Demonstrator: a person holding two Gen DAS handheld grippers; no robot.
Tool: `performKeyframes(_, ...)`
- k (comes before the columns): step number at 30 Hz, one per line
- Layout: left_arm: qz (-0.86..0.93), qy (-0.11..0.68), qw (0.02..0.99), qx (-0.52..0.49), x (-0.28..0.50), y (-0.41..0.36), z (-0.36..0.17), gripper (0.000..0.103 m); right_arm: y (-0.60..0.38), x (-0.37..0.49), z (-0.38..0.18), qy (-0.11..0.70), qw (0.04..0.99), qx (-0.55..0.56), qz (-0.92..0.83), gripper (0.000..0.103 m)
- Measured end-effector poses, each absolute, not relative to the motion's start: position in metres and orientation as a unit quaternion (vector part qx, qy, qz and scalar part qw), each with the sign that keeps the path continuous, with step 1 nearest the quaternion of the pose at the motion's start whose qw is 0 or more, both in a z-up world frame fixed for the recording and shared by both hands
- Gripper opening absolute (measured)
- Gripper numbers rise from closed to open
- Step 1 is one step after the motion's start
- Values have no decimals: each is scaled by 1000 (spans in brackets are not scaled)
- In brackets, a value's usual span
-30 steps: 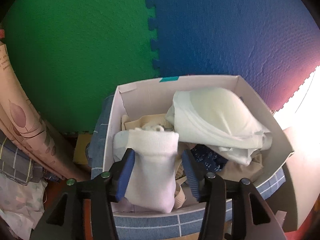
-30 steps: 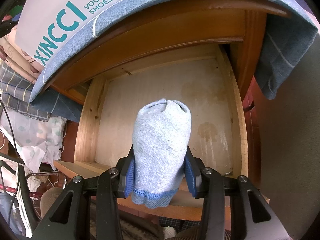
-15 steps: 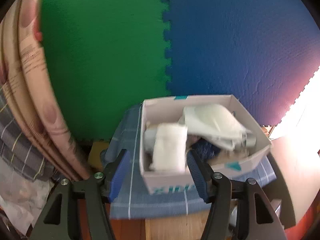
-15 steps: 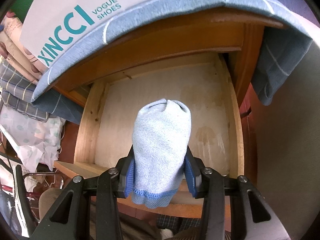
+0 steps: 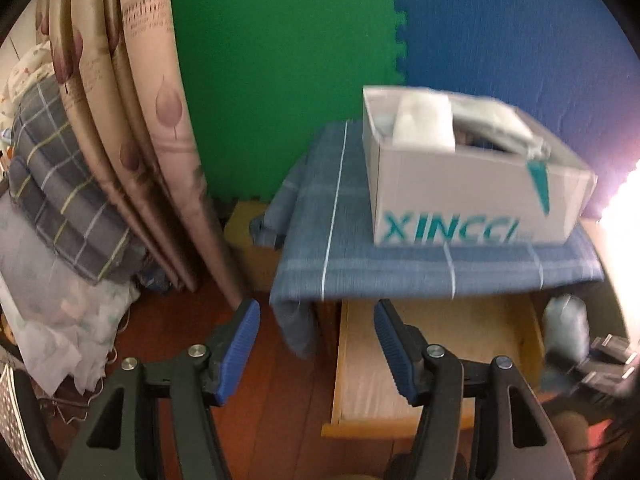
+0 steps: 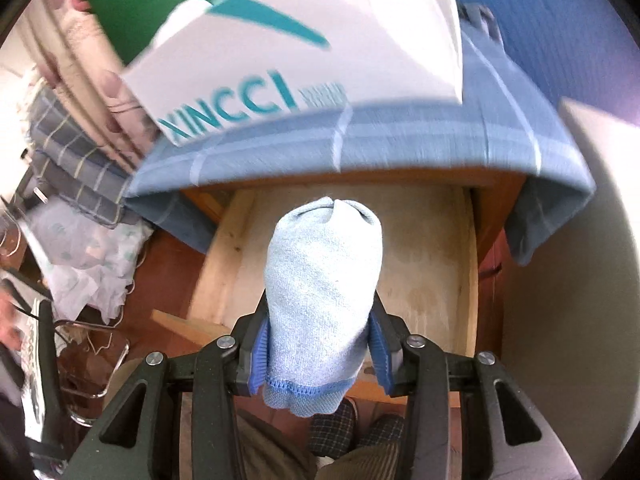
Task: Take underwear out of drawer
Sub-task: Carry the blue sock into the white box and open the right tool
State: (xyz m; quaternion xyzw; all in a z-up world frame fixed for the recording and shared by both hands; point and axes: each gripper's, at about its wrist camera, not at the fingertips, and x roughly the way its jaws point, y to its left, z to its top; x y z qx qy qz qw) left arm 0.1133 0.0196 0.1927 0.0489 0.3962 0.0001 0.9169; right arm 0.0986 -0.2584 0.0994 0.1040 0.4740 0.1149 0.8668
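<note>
A stack of folded bedding (image 5: 60,200), grey plaid among it, sits at far left beside patterned beige mats (image 5: 132,120) propped upright against a green foam wall panel (image 5: 280,60) that joins a blue one (image 5: 500,20). In the left wrist view, the left gripper (image 5: 316,344) hangs with its blue-padded jaws spread wide and nothing between them, above a red-brown wooden floor (image 5: 280,380) and the near left corner of a pulled-out wooden drawer (image 5: 440,344), whose pale bottom is bare where it shows. Over the drawer, a blue checked cloth (image 5: 340,232) drapes the cabinet top, and on it stands a white XINCCI shoebox (image 5: 472,200) holding a folded white garment (image 5: 424,124) and other pale clothing, blurred here and hard to identify. In the right wrist view, the right gripper (image 6: 320,344) is closed on a folded light blue piece of underwear (image 6: 324,292), pinched near its darker blue hem and standing upright out of the jaws, held above the drawer's front part with the shoebox and cloth overhead. That bundle shows faintly at the right edge of the left wrist view. To the right of the cabinet runs a plain pale wall (image 6: 560,320).
</note>
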Motion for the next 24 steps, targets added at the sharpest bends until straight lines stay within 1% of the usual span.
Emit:
performKeyframes(4, 2, 406, 912, 52, 99, 19, 174, 61, -253, 96, 141, 450, 879, 87, 130, 40)
performKeyframes(9, -2, 406, 912, 56, 90, 15, 168, 61, -247, 101, 198, 411, 897, 70, 145, 40)
performKeyframes(10, -2, 406, 912, 54, 89, 15, 168, 61, -246, 104, 214, 397, 904, 66, 147, 40)
performKeyframes(15, -5, 408, 912, 43, 86, 17, 169, 61, -236, 138, 259, 368, 918, 45, 143, 40)
performKeyframes(19, 6, 403, 914, 48, 85, 20, 171, 61, -231, 173, 278, 362, 922, 31, 132, 40)
performKeyframes(24, 19, 409, 911, 46, 90, 24, 172, 61, -217, 222, 273, 381, 917, 10, 115, 40)
